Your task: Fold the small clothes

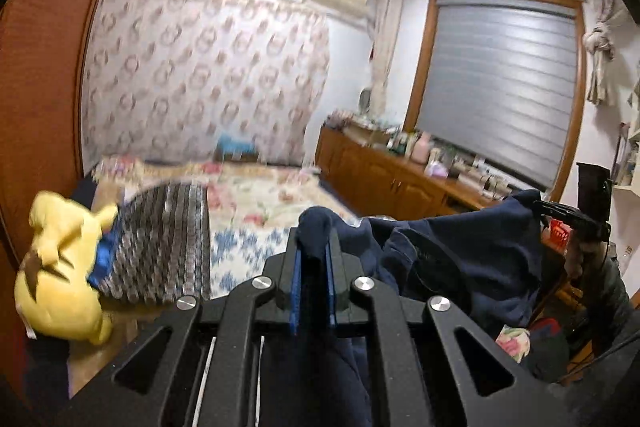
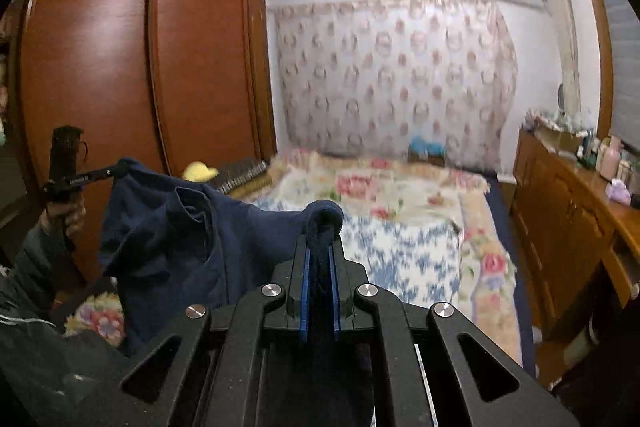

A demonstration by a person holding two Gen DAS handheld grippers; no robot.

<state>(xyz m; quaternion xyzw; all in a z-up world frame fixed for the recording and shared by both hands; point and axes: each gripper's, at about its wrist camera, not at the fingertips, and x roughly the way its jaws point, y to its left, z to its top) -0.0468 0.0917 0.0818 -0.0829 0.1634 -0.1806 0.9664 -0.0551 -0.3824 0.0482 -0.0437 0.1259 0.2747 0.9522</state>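
Garment: a small dark navy cotton garment [image 2: 180,227] is up in the air above the bed, strung between the two tools, with its body sagging below the pinched edge.
Left grip: the left gripper [image 1: 315,227] has its blue-padded fingers closed on a bunched navy corner that pokes out past the tips.
Right grip: the right gripper [image 2: 322,223] is clamped the same way on the other corner, and a knob of fabric shows beyond its fingers.
Step in hand: I read this as the lift-and-spread before the fold, with the cloth hanging loose and creased in the middle.
How to do it well: draw the two corners apart until the top edge runs straight, keep both tools level with each other, and let the hem hang free so the wrinkles drop out before lowering.
Landing place: the floral quilted bed cover [image 2: 400,227] below offers open flat room; lay the hem down first, then the held edge.
Watch for: the yellow plush toy [image 1: 60,267] and the striped grey cushion [image 1: 168,243] at the bed's left side, which are worth staying clear of.
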